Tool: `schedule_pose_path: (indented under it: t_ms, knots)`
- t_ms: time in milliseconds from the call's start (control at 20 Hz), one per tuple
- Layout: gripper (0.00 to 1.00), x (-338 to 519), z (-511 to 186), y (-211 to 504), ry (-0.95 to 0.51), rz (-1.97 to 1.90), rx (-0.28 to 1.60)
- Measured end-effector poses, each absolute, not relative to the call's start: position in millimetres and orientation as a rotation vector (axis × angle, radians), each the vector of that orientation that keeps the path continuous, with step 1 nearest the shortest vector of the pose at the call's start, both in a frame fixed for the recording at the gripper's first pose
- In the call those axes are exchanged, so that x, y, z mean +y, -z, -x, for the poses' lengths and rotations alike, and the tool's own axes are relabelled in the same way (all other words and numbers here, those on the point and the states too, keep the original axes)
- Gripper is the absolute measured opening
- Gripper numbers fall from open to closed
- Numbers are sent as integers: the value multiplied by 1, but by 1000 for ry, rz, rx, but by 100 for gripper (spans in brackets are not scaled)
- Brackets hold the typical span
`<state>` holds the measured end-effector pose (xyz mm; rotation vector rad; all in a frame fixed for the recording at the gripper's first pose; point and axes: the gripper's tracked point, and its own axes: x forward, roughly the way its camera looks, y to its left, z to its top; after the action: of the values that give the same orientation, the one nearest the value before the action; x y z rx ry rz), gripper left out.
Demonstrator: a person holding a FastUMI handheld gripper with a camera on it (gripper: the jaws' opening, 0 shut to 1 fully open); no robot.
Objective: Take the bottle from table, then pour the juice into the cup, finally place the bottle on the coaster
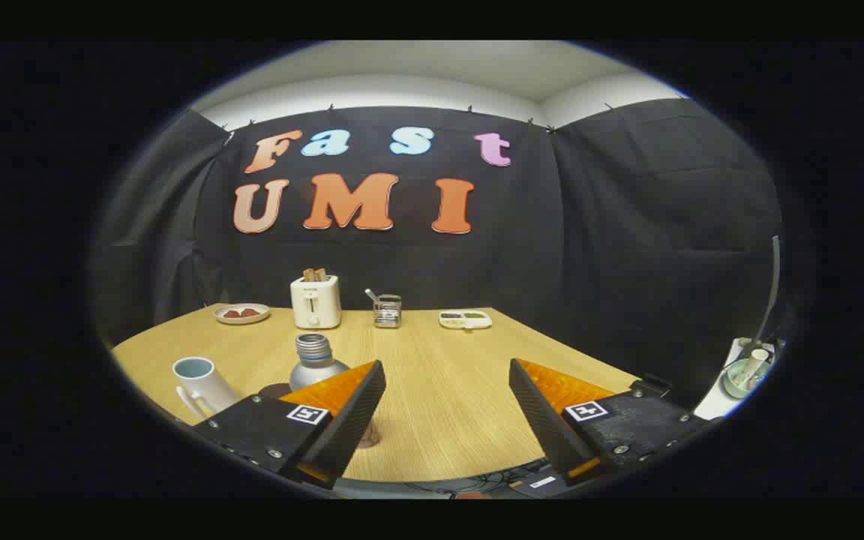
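Nothing done yet. Gripper (447, 409) fingers stood spread, empty. Metal bottle (314, 363) sat behind the left finger, white cup (199, 381) further left; grasp, pour, coaster placement remained.

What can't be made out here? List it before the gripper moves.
- Bottle: lower body hidden behind the left finger in the gripper view.
- Coaster: just a dark sliver past that finger.
- Cup: contents not visible; base cut off.
- Tray and plate: food too small to identify.
- Gripper: open, nothing between the fingers.
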<state>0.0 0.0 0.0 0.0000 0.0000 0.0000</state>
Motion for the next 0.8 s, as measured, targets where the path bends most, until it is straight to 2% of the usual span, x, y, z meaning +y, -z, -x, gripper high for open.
schedule_pose_path:
  t_ms: [800]
  knots:
    - [99,-13,5,14,29,-21,0]
